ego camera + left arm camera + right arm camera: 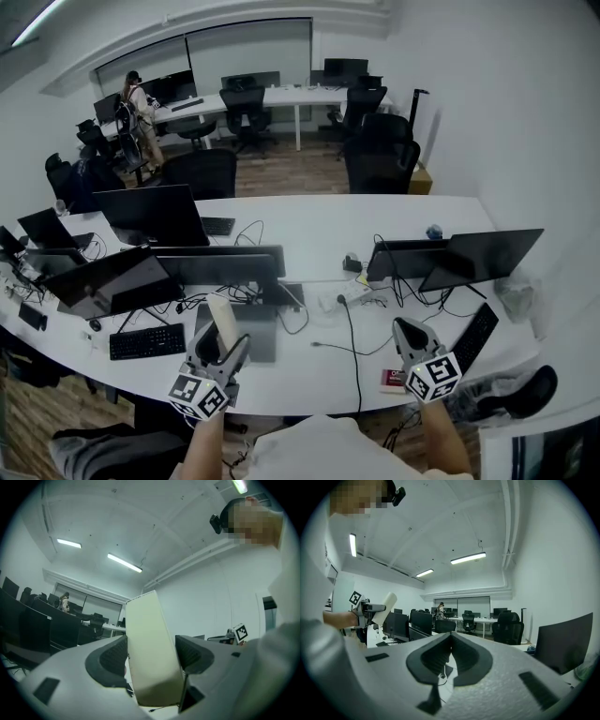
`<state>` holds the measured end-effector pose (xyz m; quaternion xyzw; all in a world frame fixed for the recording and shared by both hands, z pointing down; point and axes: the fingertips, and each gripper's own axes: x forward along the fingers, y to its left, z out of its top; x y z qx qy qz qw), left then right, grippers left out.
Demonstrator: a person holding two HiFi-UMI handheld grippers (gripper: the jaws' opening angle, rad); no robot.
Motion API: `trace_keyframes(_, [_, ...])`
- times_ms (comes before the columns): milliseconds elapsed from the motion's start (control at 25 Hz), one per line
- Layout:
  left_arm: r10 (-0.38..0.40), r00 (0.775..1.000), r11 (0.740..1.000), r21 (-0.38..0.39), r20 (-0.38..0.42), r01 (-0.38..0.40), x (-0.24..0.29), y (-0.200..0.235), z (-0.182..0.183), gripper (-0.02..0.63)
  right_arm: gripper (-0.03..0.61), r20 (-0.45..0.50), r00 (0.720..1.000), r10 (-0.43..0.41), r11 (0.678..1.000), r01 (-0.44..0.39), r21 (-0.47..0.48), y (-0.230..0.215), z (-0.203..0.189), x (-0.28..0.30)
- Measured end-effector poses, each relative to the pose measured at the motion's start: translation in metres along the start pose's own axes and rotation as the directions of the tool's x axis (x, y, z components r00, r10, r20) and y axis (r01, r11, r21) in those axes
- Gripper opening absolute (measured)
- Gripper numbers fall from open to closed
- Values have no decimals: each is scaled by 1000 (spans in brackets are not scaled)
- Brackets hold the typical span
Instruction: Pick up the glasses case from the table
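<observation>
1. The cream glasses case (223, 321) is held in the left gripper (223, 349), pinched between the jaws by its lower part. Its upper end stands free above them and leans slightly.
2. The case is lifted clear of the white desk (309, 225). In the left gripper view only ceiling and wall are seen behind its top edge, and a strip of desk shows beneath its bottom edge.
3. The right gripper (408, 330) is held level near the front edge of the desk, well apart from the left one. Its jaws are pressed together with nothing between them.
4. An open patch of desk lies between the two grippers, crossed only by a black cable (352, 342) that runs to the front edge.
5. Room to the left is bounded by a black keyboard (147, 342) and a row of dark monitors (155, 214).
6. To the right, another monitor (483, 258) and a second keyboard (475, 337) stand close to the right gripper. A small red item (394, 378) lies at the desk edge just beside it.
7. Beyond the monitors, the far half of the desk is largely bare up to its back edge.
8. A person (141, 112) is seen standing at the distant desks, well away from the grippers.
</observation>
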<state>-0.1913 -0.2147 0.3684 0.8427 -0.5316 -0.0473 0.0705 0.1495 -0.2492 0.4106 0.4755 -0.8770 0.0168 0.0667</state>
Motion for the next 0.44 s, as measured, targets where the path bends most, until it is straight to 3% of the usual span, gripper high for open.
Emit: trace_keyframes(440, [-2,1000,1000,-3,3,2,-3,0,3,313,2,-10,1000,9,1000,-9,-11,6,3,3])
